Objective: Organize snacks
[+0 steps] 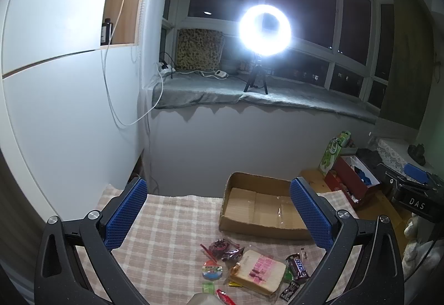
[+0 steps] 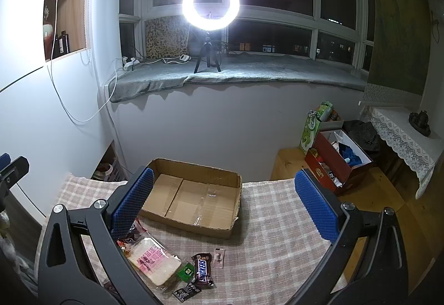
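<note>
The left gripper (image 1: 217, 210) and right gripper (image 2: 224, 202) fill the lower frame, jaws wide and empty. Snacks, including a Snickers bar (image 2: 204, 270) and packaged bread (image 2: 154, 263), lie on the checked worktop (image 2: 277, 235) at the bottom. The cardboard box (image 2: 194, 166) at centre looks empty: sorting seems unstarted.

Readable markings, by item:

- Snickers bar (image 2: 203, 271): a dark brown wrapper is lying near the front of the checked tablecloth (image 2: 277, 221), showing "SNICKERS" in white block letters; the same word is reading along the wrapper in the left wrist view (image 1: 299, 268).
- Black device (image 1: 416, 201), far right: white letters "DAS" are showing on its side.
- Bagged bread slice (image 2: 155, 263): pink printed characters are showing, too small to read.
</note>
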